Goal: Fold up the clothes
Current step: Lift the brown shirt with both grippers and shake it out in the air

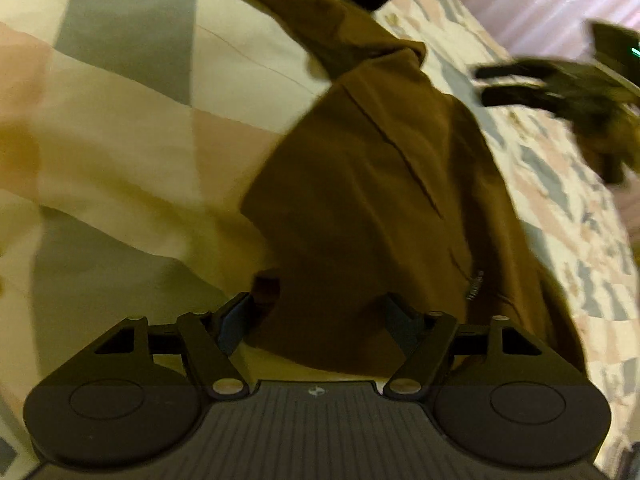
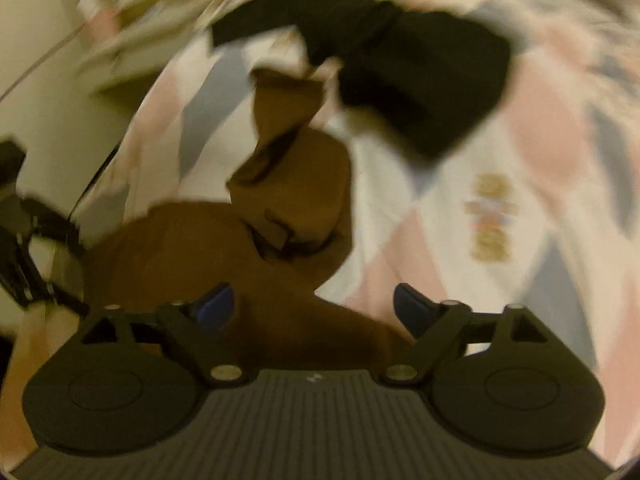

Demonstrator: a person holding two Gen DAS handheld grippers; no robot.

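A: From your left wrist?
B: Your left gripper (image 1: 320, 304) stands spread, brown garment (image 1: 372, 200) between its fingers on the quilt (image 1: 120, 120).
A: Right wrist?
B: Blurry; your right gripper (image 2: 314, 304) looks released above it, black garment (image 2: 420, 80) beyond.

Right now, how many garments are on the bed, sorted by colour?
Brown garment: 1
Black garment: 1
Total: 2 garments, both lying on the patterned bedspread. The frames are blurred, so exact garment types cannot be told.
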